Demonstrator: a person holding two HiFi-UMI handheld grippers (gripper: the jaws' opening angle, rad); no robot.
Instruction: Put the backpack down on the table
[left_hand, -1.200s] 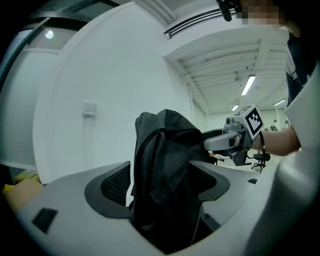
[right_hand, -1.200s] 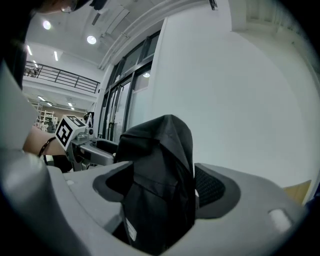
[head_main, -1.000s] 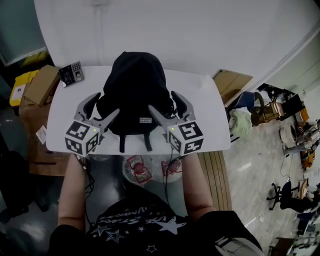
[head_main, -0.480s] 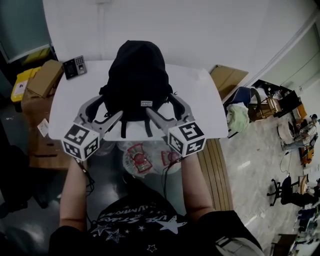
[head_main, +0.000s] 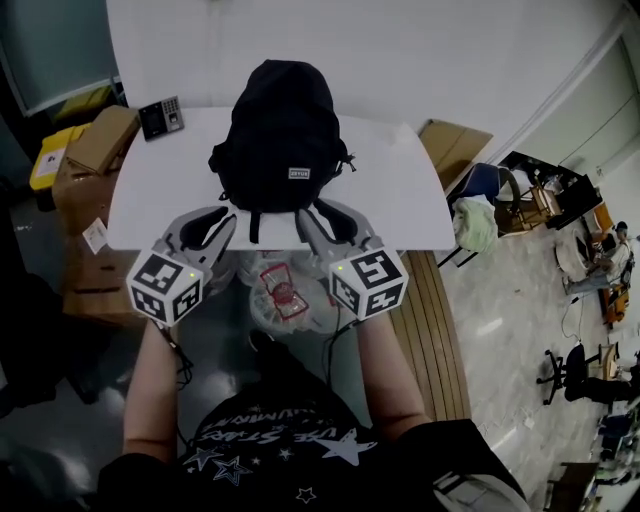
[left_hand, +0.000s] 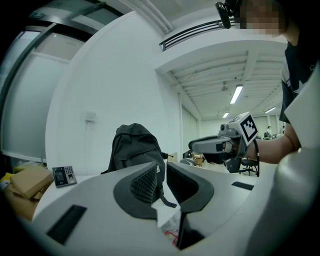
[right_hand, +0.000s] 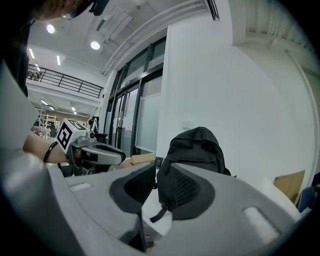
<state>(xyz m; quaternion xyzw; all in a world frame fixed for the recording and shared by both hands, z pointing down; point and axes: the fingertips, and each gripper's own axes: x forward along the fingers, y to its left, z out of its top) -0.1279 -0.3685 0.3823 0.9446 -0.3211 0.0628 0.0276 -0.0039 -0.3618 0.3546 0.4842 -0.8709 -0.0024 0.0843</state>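
The black backpack (head_main: 282, 140) stands upright on the white table (head_main: 400, 190), its straps hanging toward the near edge. Both grippers are off it, pulled back to the table's near edge. My left gripper (head_main: 218, 218) is at the front left and my right gripper (head_main: 318, 212) at the front right. The jaws of both are closing, a narrow gap is left, and nothing is between them. In the left gripper view the backpack (left_hand: 135, 147) rises beyond the left gripper (left_hand: 161, 170). In the right gripper view the backpack (right_hand: 197, 145) stands past the right gripper (right_hand: 156, 185).
A keypad device (head_main: 162, 117) lies on the table's far left corner. Cardboard boxes (head_main: 100, 140) and a yellow bin (head_main: 50, 155) stand to the left. A clear bag with red items (head_main: 285, 295) sits below the near edge. A wooden bench (head_main: 425, 340) is at right.
Both grippers drew back from the backpack's sides toward the person, to the table's near edge, and their jaws narrowed from wide open. The backpack stayed on the table.
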